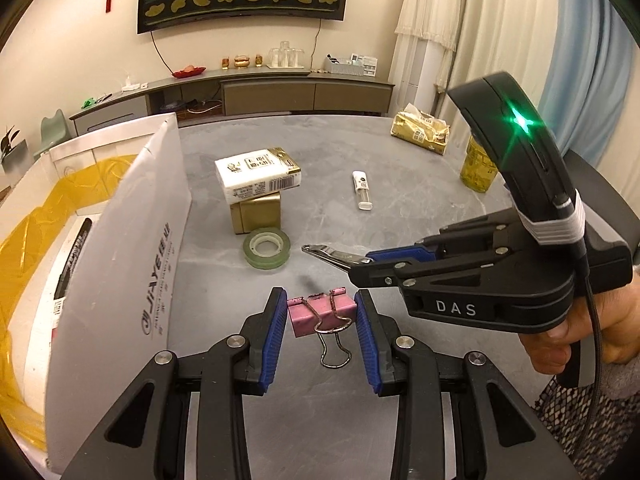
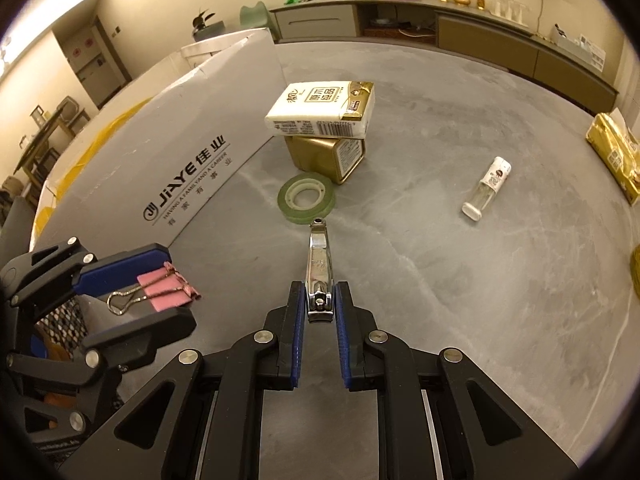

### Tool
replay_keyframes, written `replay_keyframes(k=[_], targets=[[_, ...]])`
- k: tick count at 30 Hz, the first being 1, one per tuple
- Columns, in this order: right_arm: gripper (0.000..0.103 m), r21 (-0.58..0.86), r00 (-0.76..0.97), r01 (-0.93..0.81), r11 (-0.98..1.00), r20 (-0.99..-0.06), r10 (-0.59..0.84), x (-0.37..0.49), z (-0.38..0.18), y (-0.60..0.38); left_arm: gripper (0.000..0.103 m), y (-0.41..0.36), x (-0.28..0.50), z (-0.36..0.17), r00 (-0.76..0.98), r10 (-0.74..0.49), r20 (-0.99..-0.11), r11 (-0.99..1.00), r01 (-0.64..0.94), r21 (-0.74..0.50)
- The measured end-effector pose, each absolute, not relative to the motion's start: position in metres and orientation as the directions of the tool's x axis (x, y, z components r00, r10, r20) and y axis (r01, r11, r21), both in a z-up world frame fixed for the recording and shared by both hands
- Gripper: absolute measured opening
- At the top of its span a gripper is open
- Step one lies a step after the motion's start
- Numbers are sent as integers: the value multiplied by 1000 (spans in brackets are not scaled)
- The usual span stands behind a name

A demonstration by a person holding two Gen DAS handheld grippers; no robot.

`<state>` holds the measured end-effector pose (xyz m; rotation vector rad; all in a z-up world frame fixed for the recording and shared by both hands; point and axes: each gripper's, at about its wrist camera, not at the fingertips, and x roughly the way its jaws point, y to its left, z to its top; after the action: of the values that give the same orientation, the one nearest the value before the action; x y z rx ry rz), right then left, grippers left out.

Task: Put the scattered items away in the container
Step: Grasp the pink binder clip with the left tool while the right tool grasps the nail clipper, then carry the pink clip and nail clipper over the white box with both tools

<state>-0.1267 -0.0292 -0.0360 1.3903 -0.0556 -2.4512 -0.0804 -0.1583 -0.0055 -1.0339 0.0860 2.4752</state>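
Holding a Clip and a Clipper Beside the Box

Gripping a pink metal binder clip, the left gripper has its two blue pads pressed on the sides of the clip. The wire handles of the clip stick out toward the camera. The clip is near the front corner of the big white cardboard box, which has a yellow plastic bag inside it. A long black thing lies inside the box too, but it is too hard to tell what it is.

The right gripper is closed on a shiny silver nail clipper. The clipper points away from the gripper, and its far tip is just beside a green roll of sticky tape. A hand holds the right gripper's handle.

The tape roll lies flat on the grey stone desk, near the white box. Just behind the tape sits a small gold tin, and a white pack of tissues lies on top of the tin. A small clear bottle with a white cap lies on its side, well apart from the box. Even farther from the box is a gold crinkly packet, with a yellow jar near it.
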Motion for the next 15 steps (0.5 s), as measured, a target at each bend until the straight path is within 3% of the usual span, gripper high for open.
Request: replay_keyframes(k=[15], targets=[[15, 244, -506, 223, -944, -799, -326, -90, -31, -45, 36, -171, -64, 13, -632, 401, -664, -893, -432, -128]])
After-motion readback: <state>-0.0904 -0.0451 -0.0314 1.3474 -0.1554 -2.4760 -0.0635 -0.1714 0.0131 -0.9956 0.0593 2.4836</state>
